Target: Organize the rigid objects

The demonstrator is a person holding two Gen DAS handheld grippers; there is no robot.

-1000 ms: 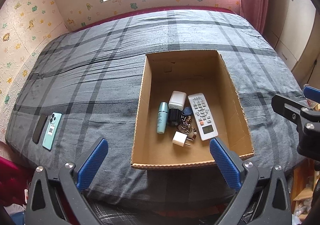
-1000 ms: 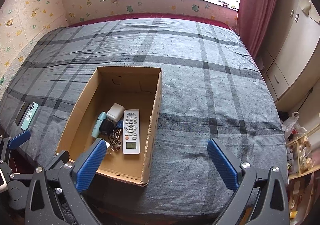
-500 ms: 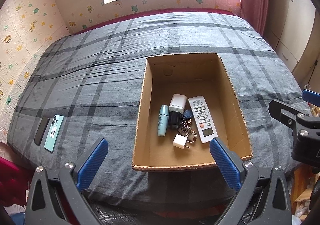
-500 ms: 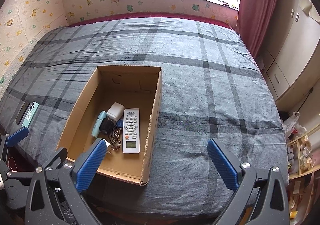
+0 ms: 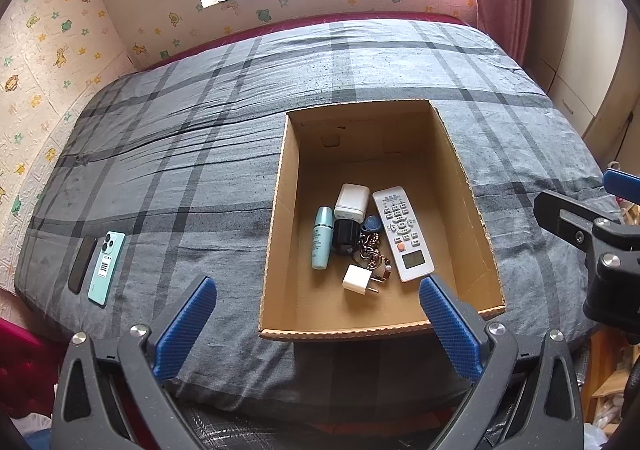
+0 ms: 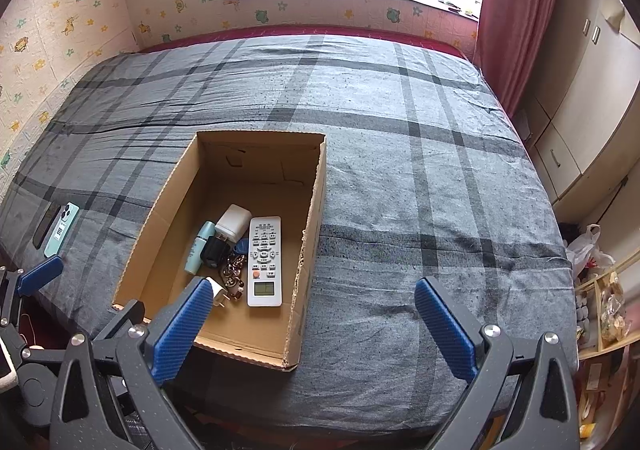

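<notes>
An open cardboard box (image 5: 460, 165) (image 6: 312, 217) lies on the grey plaid bed. In it are a white remote (image 5: 402, 234) (image 6: 264, 262), a teal bottle (image 5: 322, 238) (image 6: 199, 248), a white and black adapter (image 5: 349, 215) (image 6: 230, 230), keys (image 5: 372, 246) (image 6: 234, 270) and a white plug (image 5: 358, 280) (image 6: 220, 296). A teal phone (image 5: 106, 268) (image 6: 61, 230) and a black phone (image 5: 82, 264) (image 6: 45, 226) rest on the bed's left near corner. My left gripper (image 5: 316, 314) is open at the box's near edge. My right gripper (image 6: 312, 314) is open over the box's right near corner.
The bed (image 6: 400, 129) stretches back to a window wall with animal stickers. A red curtain (image 6: 516, 9) and pale cabinets (image 6: 580, 101) stand at the right. Shelves with bags (image 6: 600, 290) sit off the bed's right near corner.
Both grippers have drawn back and up slightly from the box, staying open. The objects in the box and the phones have not moved.
</notes>
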